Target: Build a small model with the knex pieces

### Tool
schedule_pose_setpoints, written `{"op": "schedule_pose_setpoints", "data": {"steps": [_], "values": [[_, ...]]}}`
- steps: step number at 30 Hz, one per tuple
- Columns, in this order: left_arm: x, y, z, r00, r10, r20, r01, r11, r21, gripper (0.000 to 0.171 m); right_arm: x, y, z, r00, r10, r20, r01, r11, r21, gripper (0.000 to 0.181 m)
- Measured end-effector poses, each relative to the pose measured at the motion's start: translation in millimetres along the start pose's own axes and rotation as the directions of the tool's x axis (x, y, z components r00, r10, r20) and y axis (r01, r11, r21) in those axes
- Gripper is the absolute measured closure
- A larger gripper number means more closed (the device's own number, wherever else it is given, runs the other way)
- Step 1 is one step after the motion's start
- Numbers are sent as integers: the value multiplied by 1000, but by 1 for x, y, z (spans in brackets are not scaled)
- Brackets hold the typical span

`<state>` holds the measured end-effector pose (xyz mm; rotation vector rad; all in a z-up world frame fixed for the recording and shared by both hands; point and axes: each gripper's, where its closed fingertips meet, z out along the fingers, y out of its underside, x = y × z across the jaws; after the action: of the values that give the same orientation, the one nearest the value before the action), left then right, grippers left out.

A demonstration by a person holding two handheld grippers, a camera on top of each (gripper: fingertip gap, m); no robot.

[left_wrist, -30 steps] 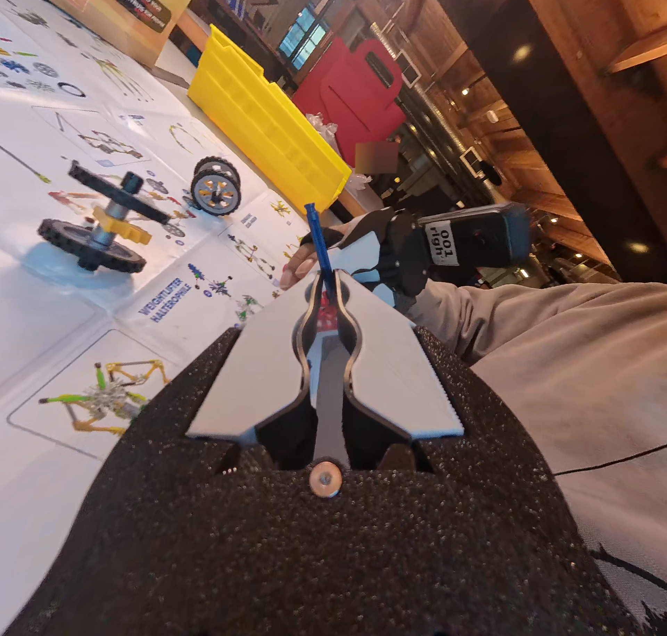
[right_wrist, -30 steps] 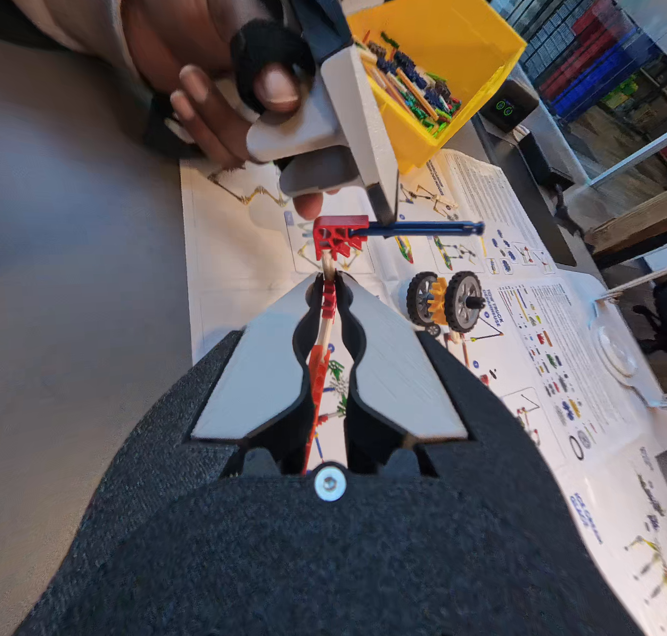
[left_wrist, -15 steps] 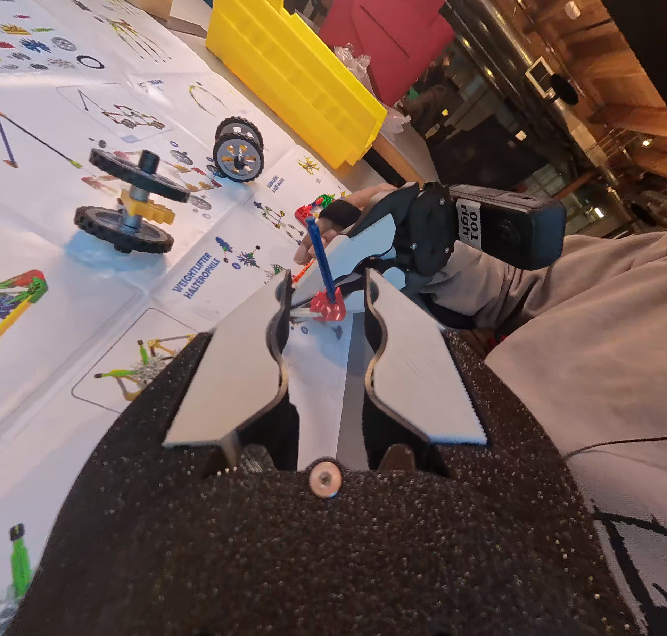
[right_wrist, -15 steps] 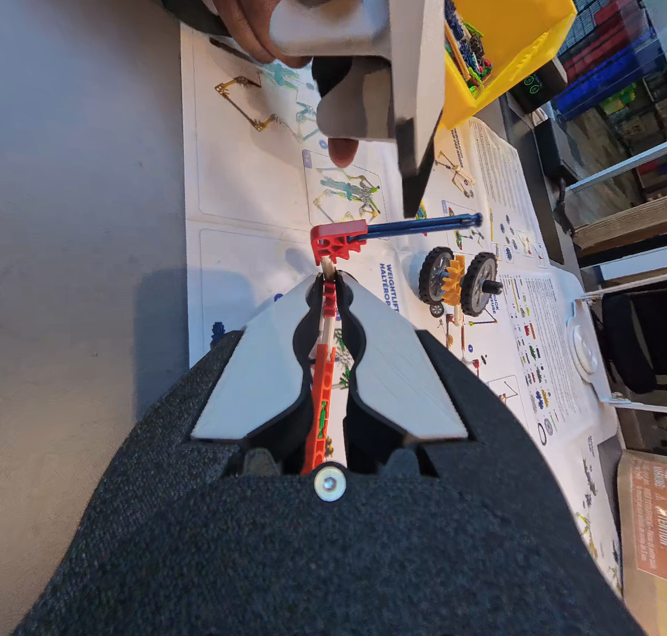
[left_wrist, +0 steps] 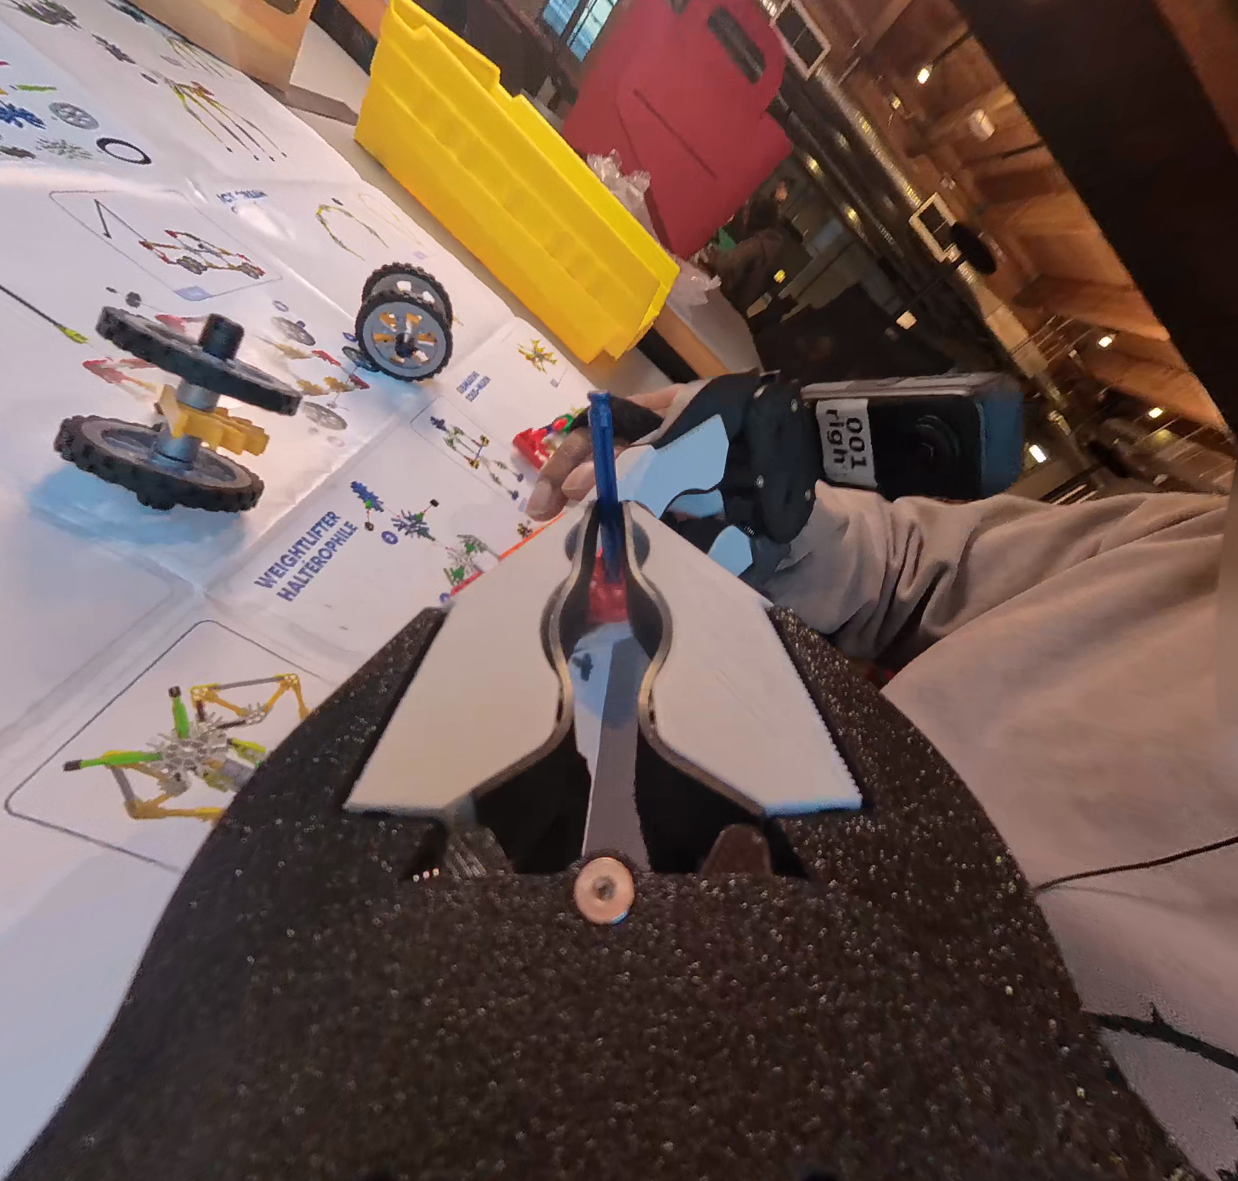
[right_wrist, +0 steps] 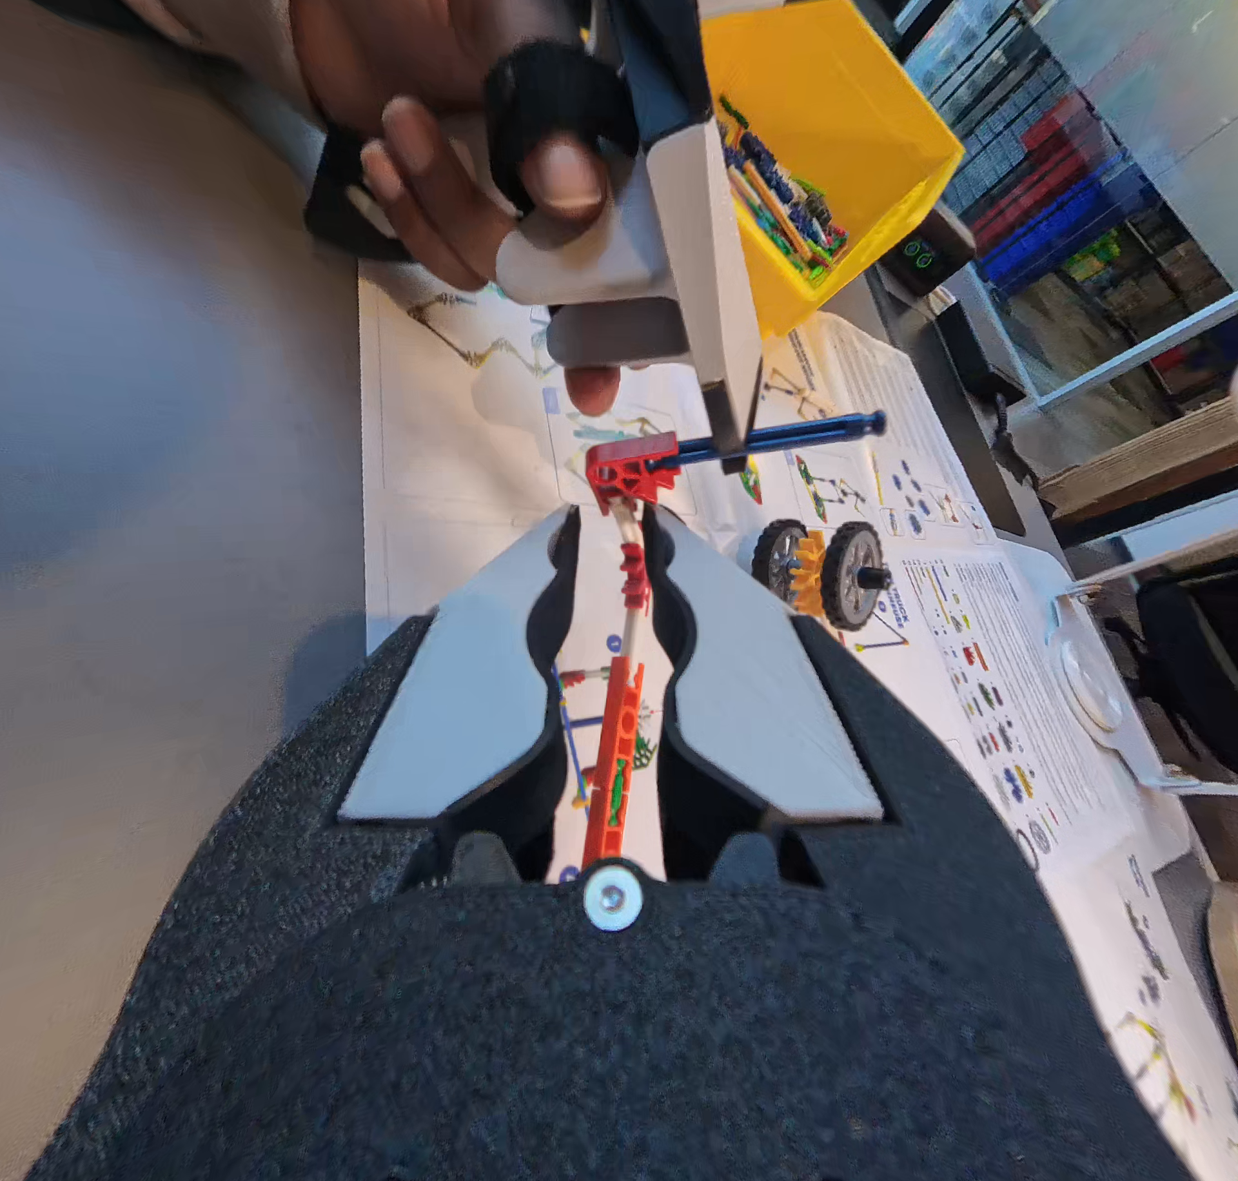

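My left gripper [left_wrist: 606, 512] is shut on a blue rod [left_wrist: 601, 452] that sticks up past its tips, with a red corner connector [left_wrist: 605, 596] between the fingers behind. In the right wrist view the same left gripper [right_wrist: 730, 425] clamps the blue rod [right_wrist: 804, 432], which plugs into the red connector [right_wrist: 630, 472]. A white rod [right_wrist: 630, 526] runs from that connector down between the fingers of my right gripper [right_wrist: 616, 516], past a small red connector [right_wrist: 634, 579] and an orange piece [right_wrist: 616, 767]. The right jaws stand apart around the rod.
A yellow bin [left_wrist: 509, 191] holding several coloured pieces [right_wrist: 777, 204] stands at the back. A wheel-and-gear axle [left_wrist: 174, 412] and a wheel pair [left_wrist: 402, 332] sit on the white instruction sheet [left_wrist: 100, 579]. The axle with two wheels [right_wrist: 817, 573] lies right of my right gripper. Tip to tip, the grippers are about 4 cm apart.
My left gripper, open half a second ago, has shut again on the blue rod. My right gripper has opened around the white rod it was clamping.
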<state>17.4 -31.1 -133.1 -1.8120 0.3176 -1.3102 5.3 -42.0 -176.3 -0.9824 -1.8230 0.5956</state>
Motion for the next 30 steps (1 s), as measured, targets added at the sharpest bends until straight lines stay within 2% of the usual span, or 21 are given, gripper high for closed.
{"op": "schedule_pose_setpoints", "data": {"steps": [4,6,11,14,16,20,22,25,27,30], "values": [[6,-16,2,993,-93,-77,101,989,109,168,4,-10,2,995,98,-1,-98,995,34,154],[8,-17,2,987,-119,-107,132,983,124,168,11,-13,1,992,119,-39,-116,991,63,174],[8,-18,-2,984,-127,-123,143,981,132,168,9,-16,-1,994,110,-8,-109,991,76,176],[-4,-20,-9,999,-44,-12,46,991,123,169,12,-12,-3,997,63,-34,-61,997,52,177],[-10,-14,-9,995,50,83,-56,996,70,168,8,-9,-1,999,40,-32,-39,999,35,178],[-23,-16,-15,938,246,243,-248,969,-24,171,7,-15,-3,996,83,-31,-81,994,67,177],[-15,-19,-19,913,331,240,-329,943,-50,171,12,-14,-5,992,127,-23,-126,990,67,178],[-12,-3,-18,948,279,155,-261,957,-124,171,1,-3,-3,989,139,55,-141,990,27,178],[-10,8,-19,950,291,111,-268,946,-183,162,-7,1,-3,987,119,105,-121,993,17,178],[-10,14,-25,859,500,112,-455,844,-285,154,-13,9,-4,984,105,147,-103,994,-18,178]]}}
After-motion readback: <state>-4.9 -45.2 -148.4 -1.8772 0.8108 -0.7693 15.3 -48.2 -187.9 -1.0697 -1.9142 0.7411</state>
